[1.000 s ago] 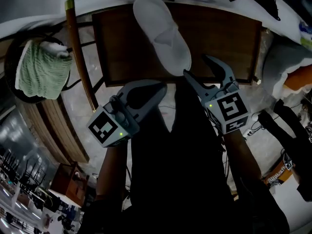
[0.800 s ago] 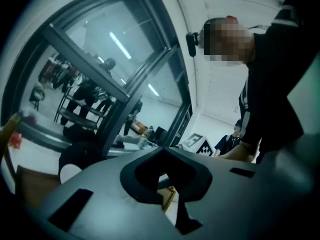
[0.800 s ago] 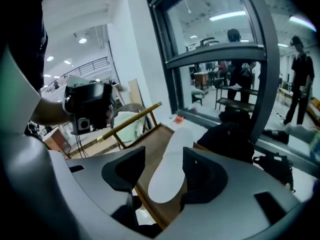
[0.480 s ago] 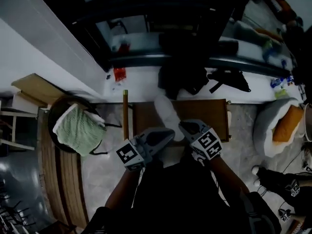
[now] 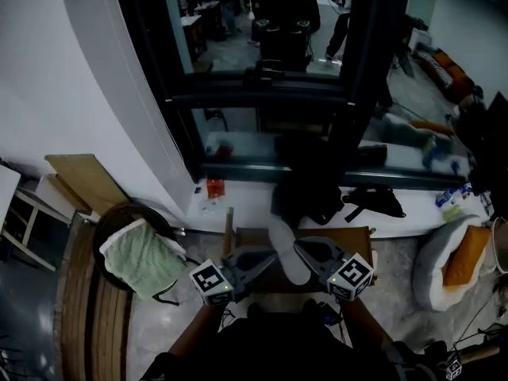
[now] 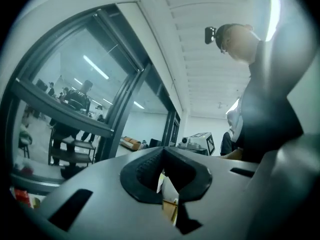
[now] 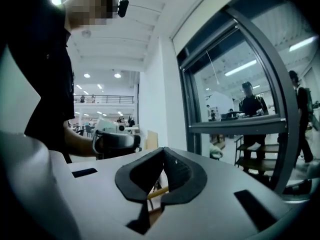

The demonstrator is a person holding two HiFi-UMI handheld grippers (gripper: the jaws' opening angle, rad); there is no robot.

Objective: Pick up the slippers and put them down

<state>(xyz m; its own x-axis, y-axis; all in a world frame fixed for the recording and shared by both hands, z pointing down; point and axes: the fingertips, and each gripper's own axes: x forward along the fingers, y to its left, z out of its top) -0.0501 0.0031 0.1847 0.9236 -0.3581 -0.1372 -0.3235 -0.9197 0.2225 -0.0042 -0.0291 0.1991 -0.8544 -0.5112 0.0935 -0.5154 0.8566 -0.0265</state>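
Here, you hold the left gripper (image 5: 268, 259) and right gripper (image 5: 302, 247) with jaws closed and empty; the white slipper (image 5: 287, 262) lies on the wooden table (image 5: 357, 240), showing between them.

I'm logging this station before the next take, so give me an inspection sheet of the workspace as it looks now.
Surface: brown wooden table.
Job's things: one white slipper lies on the table, ungripped; a second slipper is not seen.
Clutter: green towel on a dark round seat; black bags on the white ledge; cushion bed at right.
Grippers: left gripper and right gripper are both shut and empty, flanking the slipper in the head view.
Cables: nothing seen clearly.
Surroundings: dark-framed window, people beyond it.
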